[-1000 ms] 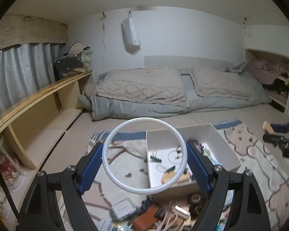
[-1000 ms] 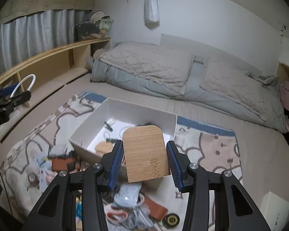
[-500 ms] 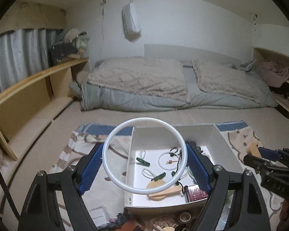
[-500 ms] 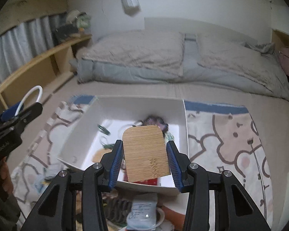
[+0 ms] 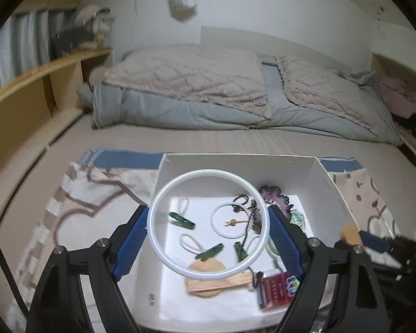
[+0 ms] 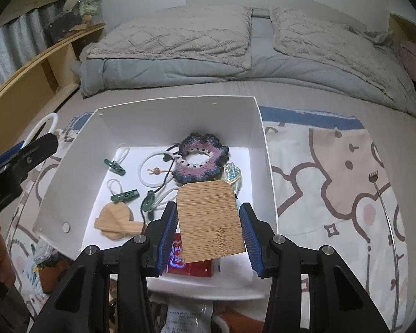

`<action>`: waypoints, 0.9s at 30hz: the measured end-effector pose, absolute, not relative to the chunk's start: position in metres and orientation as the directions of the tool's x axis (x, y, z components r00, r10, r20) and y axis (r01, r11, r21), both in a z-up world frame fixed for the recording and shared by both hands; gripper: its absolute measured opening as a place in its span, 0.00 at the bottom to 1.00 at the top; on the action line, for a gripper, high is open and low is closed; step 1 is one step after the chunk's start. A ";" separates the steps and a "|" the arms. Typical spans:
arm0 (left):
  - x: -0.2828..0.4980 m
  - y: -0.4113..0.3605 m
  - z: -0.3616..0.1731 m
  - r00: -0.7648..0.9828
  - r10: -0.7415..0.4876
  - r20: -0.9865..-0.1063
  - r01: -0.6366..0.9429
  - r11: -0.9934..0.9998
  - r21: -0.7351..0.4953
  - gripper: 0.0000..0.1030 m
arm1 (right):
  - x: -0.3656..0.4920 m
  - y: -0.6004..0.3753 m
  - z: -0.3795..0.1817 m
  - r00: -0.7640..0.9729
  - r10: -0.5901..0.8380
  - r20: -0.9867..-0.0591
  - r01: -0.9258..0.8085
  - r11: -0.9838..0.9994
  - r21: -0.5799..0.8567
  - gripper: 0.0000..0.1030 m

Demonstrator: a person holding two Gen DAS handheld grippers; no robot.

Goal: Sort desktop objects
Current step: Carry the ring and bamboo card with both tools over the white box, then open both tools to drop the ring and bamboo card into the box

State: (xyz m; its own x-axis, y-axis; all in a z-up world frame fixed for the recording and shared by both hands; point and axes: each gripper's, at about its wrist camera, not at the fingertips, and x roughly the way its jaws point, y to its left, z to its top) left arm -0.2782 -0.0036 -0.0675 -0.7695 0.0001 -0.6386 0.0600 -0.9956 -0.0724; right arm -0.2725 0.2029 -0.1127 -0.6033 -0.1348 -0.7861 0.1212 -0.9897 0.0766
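My left gripper [image 5: 208, 238] is shut on a large white ring [image 5: 163, 202] and holds it above the white box [image 5: 235, 163]. My right gripper [image 6: 208, 227] is shut on a bamboo board [image 6: 208, 216] over the box's [image 6: 177, 105] near right part. The left gripper also shows in the right wrist view [image 6: 22, 161], at the box's left side. The box holds green clips [image 6: 115, 166], a small white ring [image 6: 149, 172], a crocheted scrunchie [image 6: 199, 161], wooden pieces [image 6: 116, 219] and a red packet [image 6: 191, 260].
The box sits on a patterned mat [image 6: 346, 180] on the bed surface. Folded grey blankets [image 6: 208, 41] lie behind it. A wooden shelf [image 6: 33, 66] runs along the left. Loose small items [image 6: 47, 263] lie in front of the box.
Both grippers have moved forward and down over the box, each still holding its object. The box now fills more of both views.
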 end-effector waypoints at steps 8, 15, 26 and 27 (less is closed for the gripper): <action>-0.310 0.006 -0.084 -0.737 0.026 -0.675 0.077 -0.990 -0.122 0.82 | -0.289 0.197 -0.124 -0.582 -0.149 -0.799 0.116 -0.988 0.100 0.45; -0.325 0.017 -0.094 -0.719 0.033 -0.695 0.066 -0.991 -0.116 0.82 | -0.295 0.188 -0.128 -0.570 -0.170 -0.804 0.134 -0.984 0.113 0.45; -0.339 0.014 -0.108 -0.698 0.019 -0.716 0.100 -0.987 -0.124 0.93 | -0.300 0.188 -0.132 -0.564 -0.168 -0.809 0.131 -0.985 0.114 0.45; -0.339 0.014 -0.108 -0.696 0.017 -0.718 0.100 -0.988 -0.120 0.93 | -0.300 0.189 -0.132 -0.564 -0.168 -0.809 0.129 -0.985 0.115 0.45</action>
